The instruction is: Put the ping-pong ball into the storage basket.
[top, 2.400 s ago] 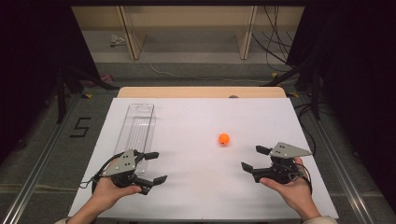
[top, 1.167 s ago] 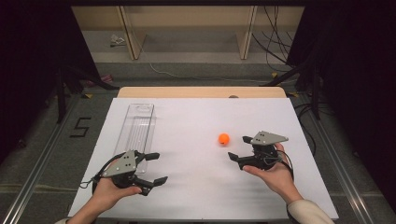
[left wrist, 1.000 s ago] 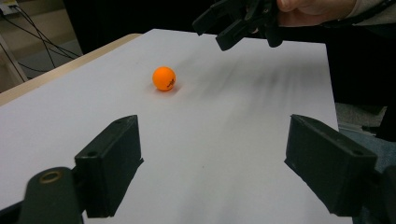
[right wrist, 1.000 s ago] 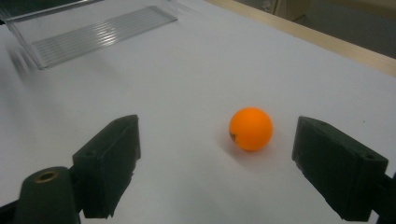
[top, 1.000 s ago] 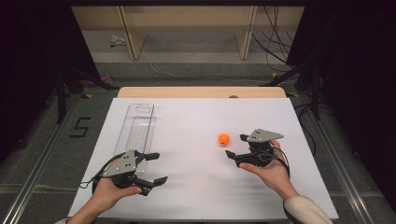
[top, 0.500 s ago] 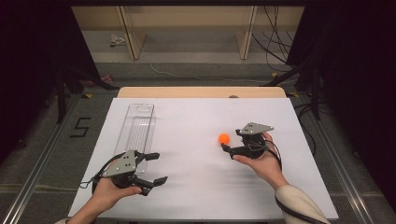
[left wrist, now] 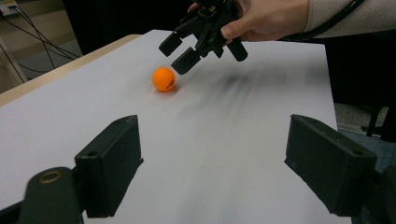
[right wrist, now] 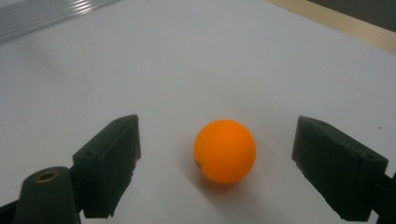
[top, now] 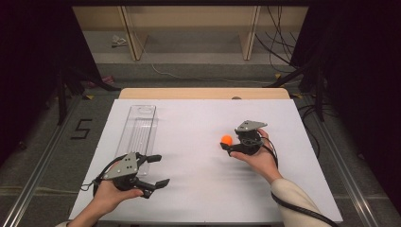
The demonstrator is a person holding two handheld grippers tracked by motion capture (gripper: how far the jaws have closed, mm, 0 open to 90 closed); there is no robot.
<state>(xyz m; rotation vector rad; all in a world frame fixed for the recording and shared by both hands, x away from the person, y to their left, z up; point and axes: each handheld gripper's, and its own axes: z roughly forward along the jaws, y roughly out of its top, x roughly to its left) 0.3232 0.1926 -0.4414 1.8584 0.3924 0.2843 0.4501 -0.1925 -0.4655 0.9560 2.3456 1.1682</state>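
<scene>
A small orange ball (top: 227, 139) rests on the white table sheet (top: 198, 189). My right gripper (top: 231, 142) is open, its jaws reaching in from the right, one on either side of the ball. In the right gripper view the ball (right wrist: 225, 150) lies between the spread jaws, touching neither. From the left gripper view, the ball (left wrist: 164, 79) lies just beside the right gripper (left wrist: 178, 53). My left gripper (top: 158, 170) hovers open near the front left with nothing in it, and its jaws (left wrist: 224, 172) stand wide apart.
A long clear plastic tray (top: 139, 130) lies lengthwise on the left side of the sheet, just beyond the left gripper; its ridged edge (right wrist: 46, 11) shows far off. A wooden table edge (top: 203, 93) runs along the back. Cables trail on the floor.
My right gripper has moved forward and left from the front right of the sheet until its jaws flank the ball. The left gripper and the ball have stayed put.
</scene>
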